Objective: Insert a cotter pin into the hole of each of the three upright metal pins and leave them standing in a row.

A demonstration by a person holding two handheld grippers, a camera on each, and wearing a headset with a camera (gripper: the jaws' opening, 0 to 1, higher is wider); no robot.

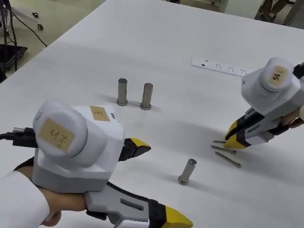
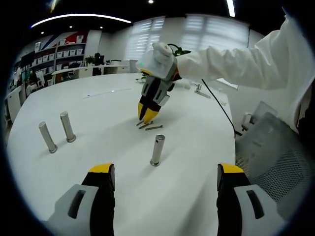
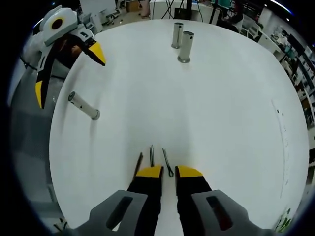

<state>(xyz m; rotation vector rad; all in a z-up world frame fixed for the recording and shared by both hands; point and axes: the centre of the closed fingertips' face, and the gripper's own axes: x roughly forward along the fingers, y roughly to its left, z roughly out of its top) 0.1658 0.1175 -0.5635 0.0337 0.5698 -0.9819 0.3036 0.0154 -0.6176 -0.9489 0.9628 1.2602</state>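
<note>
Far left, the person's left hand [image 1: 59,205], white sleeve at the wrist, holds the left hand-held gripper [image 1: 159,182] low over the white bench [image 1: 166,42]. Its black jaws with yellow tips are spread wide and nothing is between them. Moving right, two metal pins stand upright just beside each other: the left pin [image 1: 122,91] and the second pin [image 1: 147,96]. Both are smooth grey cylinders on small flanged bases. Nearer the person and well apart from that pair, the third pin [image 1: 187,171] stands alone in front of the open left jaws. Right again, three thin cotter pins [image 1: 223,149] lie flat on the bench, close together. The right hand-held gripper [image 1: 233,137] slants steeply down onto them, tips at the bench. Its jaws show a narrow gap, and one cotter pin's looped end [image 3: 169,171] lies in it, not visibly pinched. Behind it, a white power strip [image 1: 219,67] lies flat.
</note>
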